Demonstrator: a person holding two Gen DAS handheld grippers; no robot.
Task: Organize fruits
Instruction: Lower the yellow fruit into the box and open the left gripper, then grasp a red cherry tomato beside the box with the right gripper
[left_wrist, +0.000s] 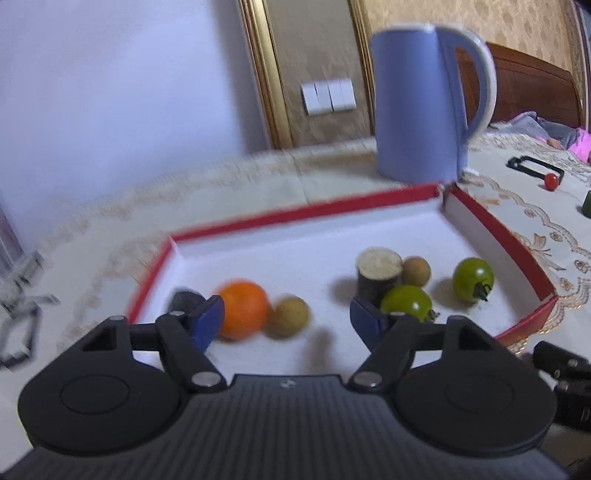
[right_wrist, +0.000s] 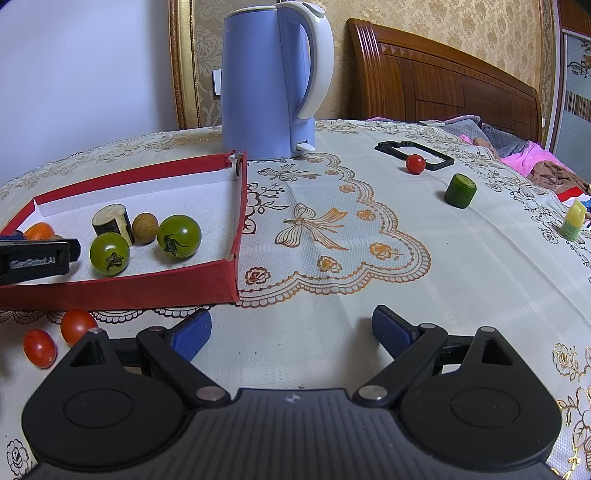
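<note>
The right gripper (right_wrist: 291, 330) hovers low over the table (right_wrist: 424, 295), fingers spread wide and holding nothing. The two red cherry tomatoes (right_wrist: 59, 341) lie outside the red tray (right_wrist: 147, 288), at lower left of the right wrist view, just left of its left finger (probably the nearer pick). The left gripper (left_wrist: 286, 323), also wide open and empty, hangs over the tray's fruit.
</note>
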